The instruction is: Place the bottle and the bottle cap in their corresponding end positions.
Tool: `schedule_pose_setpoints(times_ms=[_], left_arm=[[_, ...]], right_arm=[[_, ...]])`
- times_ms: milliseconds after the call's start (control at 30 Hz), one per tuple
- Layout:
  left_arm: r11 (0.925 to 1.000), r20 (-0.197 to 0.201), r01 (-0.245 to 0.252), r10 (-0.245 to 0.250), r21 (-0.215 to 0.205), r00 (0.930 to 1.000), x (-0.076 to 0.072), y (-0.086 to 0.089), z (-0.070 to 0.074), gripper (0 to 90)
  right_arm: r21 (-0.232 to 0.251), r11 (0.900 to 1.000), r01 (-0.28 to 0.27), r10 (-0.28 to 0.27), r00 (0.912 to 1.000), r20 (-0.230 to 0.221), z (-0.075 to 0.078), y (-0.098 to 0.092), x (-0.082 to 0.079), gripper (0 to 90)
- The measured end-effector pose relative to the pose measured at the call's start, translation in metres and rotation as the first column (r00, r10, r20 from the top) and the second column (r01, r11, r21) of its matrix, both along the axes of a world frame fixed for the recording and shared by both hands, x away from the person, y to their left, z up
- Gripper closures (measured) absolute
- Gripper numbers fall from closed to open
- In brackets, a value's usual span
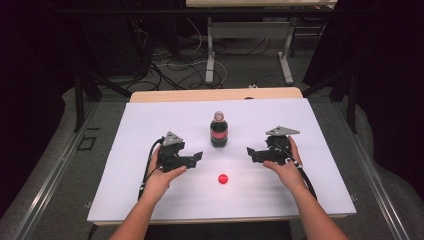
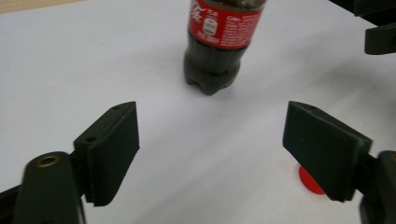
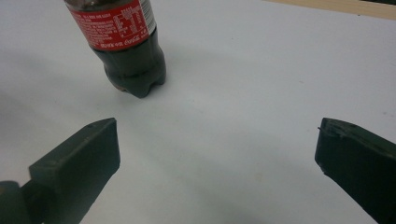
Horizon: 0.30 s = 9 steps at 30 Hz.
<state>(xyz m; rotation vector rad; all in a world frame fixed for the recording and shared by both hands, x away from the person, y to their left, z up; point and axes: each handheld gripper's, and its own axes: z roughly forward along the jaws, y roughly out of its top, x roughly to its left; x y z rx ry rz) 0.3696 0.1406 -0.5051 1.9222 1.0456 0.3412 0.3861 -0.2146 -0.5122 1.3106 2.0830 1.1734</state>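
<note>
Judging from how things lie, the work has barely begun: nothing is gripped and nothing has been lifted. The bottle (image 1: 219, 129) stands upright near the middle of the table (image 1: 150, 120), cap on, dark drink inside, red label round its waist. The left tongs (image 1: 196, 158) sit to its left and a little nearer the person, the right tongs (image 1: 251, 152) to its right, both pointing inward toward the bottle and both apart from it. In the left gripper view the jaws stand wide with bare table between them and the bottle (image 2: 218, 42) well ahead; the right gripper view shows the same wide spread, with the bottle (image 3: 123, 44) off toward the upper left. A red ball (image 1: 223, 178) rests on the table nearer the person, between the two forearms, touched by neither tongs; its edge peeks from behind a jaw in the left gripper view (image 2: 309, 179).

What is left, as I read it, is everything: closing in, gripping, and whatever handling follows.

Counted: one bottle, one ball, two tongs, two hands, one table.
</note>
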Motion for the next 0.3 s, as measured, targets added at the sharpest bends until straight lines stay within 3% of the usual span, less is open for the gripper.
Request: schedule_pose_setpoints(times_ms=[200, 300], left_arm=[[0.9979, -0.015, -0.062, 0.061, -0.021, 0.9980, -0.002, 0.027, 0.001, 2.8], [0.9955, -0.015, -0.087, 0.086, -0.038, 0.9962, -0.003, 0.037, 0.002, 0.6]], right_arm=[[-0.015, 1.000, -0.015, 0.015, 0.9999, 0.008, -0.002, -0.003, -0.007, 0.0], [-0.016, 1.000, -0.016, 0.016, 0.9999, 0.006, -0.002, -0.004, -0.010, 0.0]])
